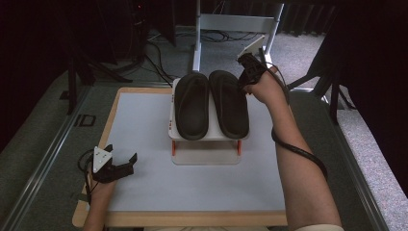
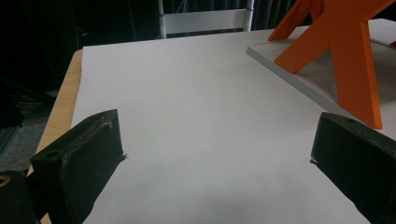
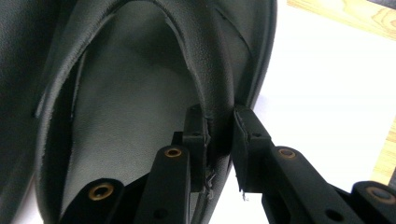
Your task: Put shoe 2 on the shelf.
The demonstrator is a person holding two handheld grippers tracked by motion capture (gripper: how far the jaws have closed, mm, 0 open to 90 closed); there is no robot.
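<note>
A: What sits on the white rack [image 1: 208, 137]?

B: Two dark slippers side by side, toes toward the far edge. The left slipper [image 1: 191, 105] and the right slipper [image 1: 229, 103] lie on its sloped white top, which stands on orange legs [image 2: 348, 60] over a flat white base, far of centre on the worktop [image 1: 144, 183].

A: What are the slippers like?

B: Smooth, matte, leather-like material, rounded at the toe, each with a wide strap arching over the footbed. In the right gripper view the strap's edge [image 3: 212, 70] looks thin and cleanly cut, and the footbed below is a softer grey.

A: And the right gripper [image 1: 248, 72]?

B: It is at the far right corner of the rack, closed on the right slipper. Its two black pads [image 3: 246, 135] pinch the slipper's side wall where the strap meets the sole.

A: The left gripper [image 1: 120, 161]?

B: Near the worktop's near left corner, well apart from the rack, jaws spread wide with nothing between them. The worktop is a flat pale sheet with a light wooden border.
</note>
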